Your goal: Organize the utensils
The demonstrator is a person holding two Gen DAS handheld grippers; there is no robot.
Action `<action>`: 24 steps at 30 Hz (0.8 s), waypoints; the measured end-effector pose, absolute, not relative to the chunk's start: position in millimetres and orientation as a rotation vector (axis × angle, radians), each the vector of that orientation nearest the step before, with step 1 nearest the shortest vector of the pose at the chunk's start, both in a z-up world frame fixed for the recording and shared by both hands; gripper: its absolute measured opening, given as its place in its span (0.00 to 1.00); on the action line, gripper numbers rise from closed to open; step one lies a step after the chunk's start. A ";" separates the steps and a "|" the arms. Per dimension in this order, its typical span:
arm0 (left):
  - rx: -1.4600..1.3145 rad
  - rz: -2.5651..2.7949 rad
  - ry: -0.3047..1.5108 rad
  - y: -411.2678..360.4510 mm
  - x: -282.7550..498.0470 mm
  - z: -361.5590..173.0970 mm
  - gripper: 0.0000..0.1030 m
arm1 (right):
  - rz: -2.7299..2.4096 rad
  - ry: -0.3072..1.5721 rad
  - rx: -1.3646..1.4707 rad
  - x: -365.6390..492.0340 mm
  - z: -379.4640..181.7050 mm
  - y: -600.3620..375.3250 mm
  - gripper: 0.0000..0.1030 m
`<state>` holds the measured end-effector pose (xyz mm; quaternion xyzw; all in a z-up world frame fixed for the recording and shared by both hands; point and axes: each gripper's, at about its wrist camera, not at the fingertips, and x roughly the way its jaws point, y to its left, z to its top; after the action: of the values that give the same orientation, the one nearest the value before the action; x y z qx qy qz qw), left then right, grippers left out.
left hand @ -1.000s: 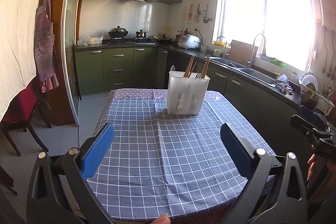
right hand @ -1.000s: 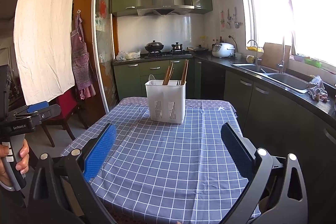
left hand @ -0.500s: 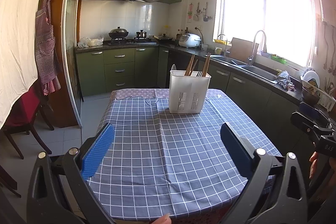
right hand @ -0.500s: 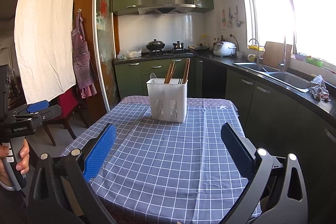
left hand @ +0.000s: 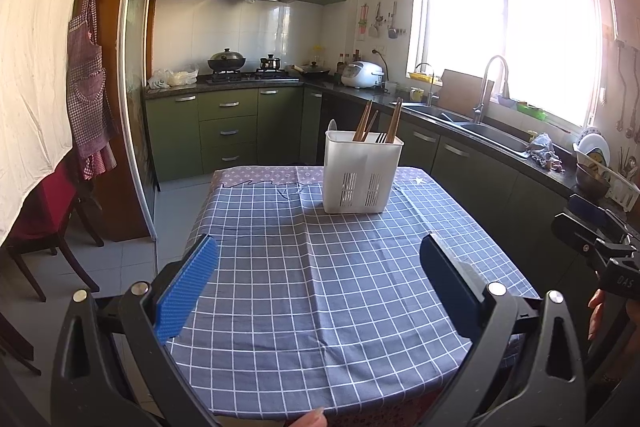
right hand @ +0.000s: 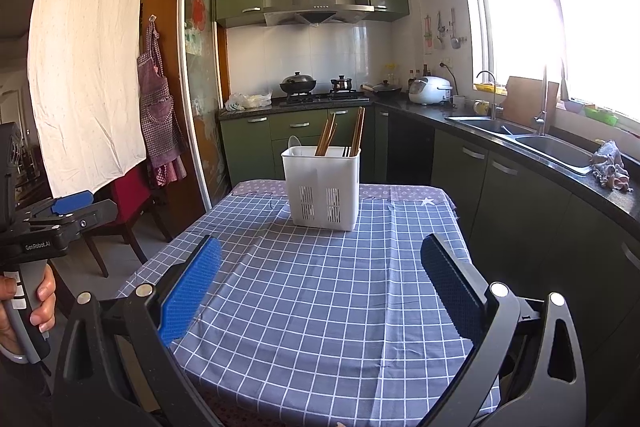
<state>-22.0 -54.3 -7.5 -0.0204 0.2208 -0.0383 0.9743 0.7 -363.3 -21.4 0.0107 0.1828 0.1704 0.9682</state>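
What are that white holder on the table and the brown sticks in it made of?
The white holder looks like matte moulded plastic: thin, slightly see-through walls with slotted drain vents. The brown sticks look like wood or bamboo chopsticks, with a warm, dull, even brown surface; the pictures cannot tell which.

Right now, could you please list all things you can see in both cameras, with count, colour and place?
utensil holder: one, white, far end of the table.
chopsticks: several, brown, upright in the holder; exact count unclear.
spoon: one, pale, tip showing at the holder's left rear.
tablecloth: one, blue checked, covering the table.
wok: one, black, on the stove.
rice cooker: one, white, on the counter corner.
sink: double, steel, under the window.
apron: one, purple checked, hanging by the door.
chair: one, red, left of the table.
left gripper: open, empty, above the near table edge.
right gripper: open, empty, likewise.
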 end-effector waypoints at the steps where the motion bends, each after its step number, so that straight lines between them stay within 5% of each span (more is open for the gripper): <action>1: -0.041 -0.077 0.447 -54.2 -22.3 -8.2 0.93 | 0.345 0.370 0.022 0.9 -21.6 -363.3 0.96; 24: -0.039 -0.073 0.464 -55.0 -21.4 -12.5 0.93 | 0.356 0.391 0.022 6.9 -26.9 -358.3 0.96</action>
<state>-21.4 -55.0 -12.5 -0.0193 0.2297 -0.0362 0.9724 6.9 -358.3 -26.9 0.0106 0.1932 0.1757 0.9652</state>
